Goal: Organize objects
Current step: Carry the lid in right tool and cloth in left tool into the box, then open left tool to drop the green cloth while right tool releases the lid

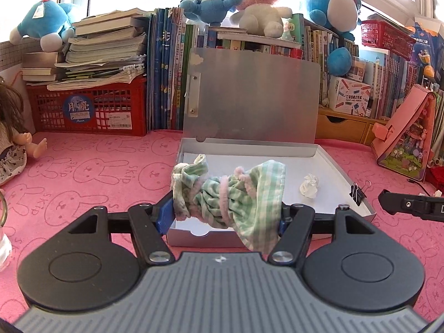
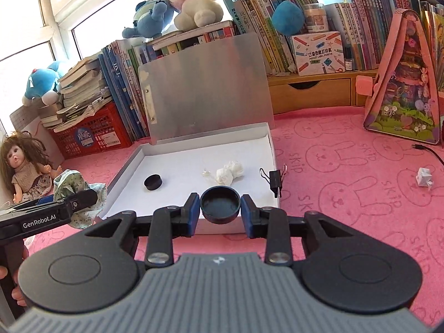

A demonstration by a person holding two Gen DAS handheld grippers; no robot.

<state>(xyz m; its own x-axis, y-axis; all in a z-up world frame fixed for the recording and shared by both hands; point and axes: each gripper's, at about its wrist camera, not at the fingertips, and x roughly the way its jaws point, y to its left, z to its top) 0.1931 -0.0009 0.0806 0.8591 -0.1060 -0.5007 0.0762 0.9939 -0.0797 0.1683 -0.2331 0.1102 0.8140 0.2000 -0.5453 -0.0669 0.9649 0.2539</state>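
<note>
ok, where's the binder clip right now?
The black binder clip stands clipped on the open box's right wall, right of the crumpled tissue; the left wrist view shows it too.

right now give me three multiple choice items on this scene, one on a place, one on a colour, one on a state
1. Where does the binder clip sit?
A. on the box's right rim
B. on the doll
C. in the red crate

2. What colour is the cloth in the left gripper?
A. solid black
B. green and white check with pink trim
C. plain orange

3. What is the right gripper doing?
A. open and empty
B. shut on the black cap
C. shut on paper

Answers: 1 A, the clip straddles the rim. 2 B, the check shows between the pads. 3 B, both pads press on the cap.
</note>
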